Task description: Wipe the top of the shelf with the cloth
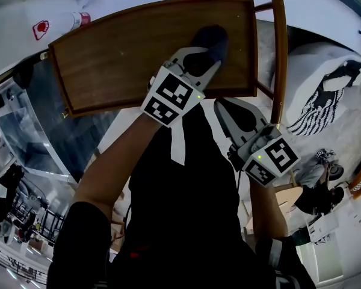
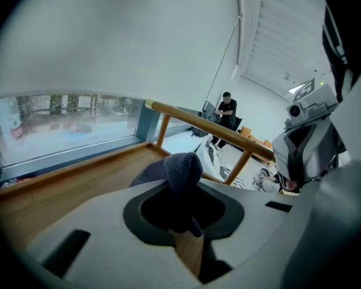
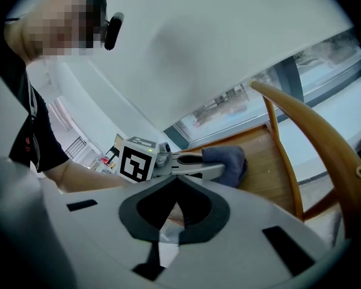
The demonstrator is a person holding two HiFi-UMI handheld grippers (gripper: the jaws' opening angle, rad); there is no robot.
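The wooden shelf top [image 1: 120, 59] fills the upper middle of the head view, with a raised lip round it. A dark blue-grey cloth [image 1: 209, 40] lies bunched on its right part. My left gripper [image 1: 206, 58] is shut on the cloth and holds it against the wood. In the left gripper view the cloth [image 2: 182, 170] bulges up between the jaws above the shelf top [image 2: 78, 179]. My right gripper [image 1: 221, 106] is shut on nothing, just off the shelf's near edge. The right gripper [image 3: 176, 179] view shows the left gripper [image 3: 219, 172] and the cloth [image 3: 230, 161] ahead.
A curved wooden rail [image 1: 279, 47] on thin posts runs along the shelf's right side. A window pane [image 2: 66, 122] lies beyond the shelf. A black-and-white striped cushion [image 1: 325, 95] lies at the right. A white table with small items [image 1: 60, 20] lies beyond the shelf. A person [image 2: 227, 110] sits far off.
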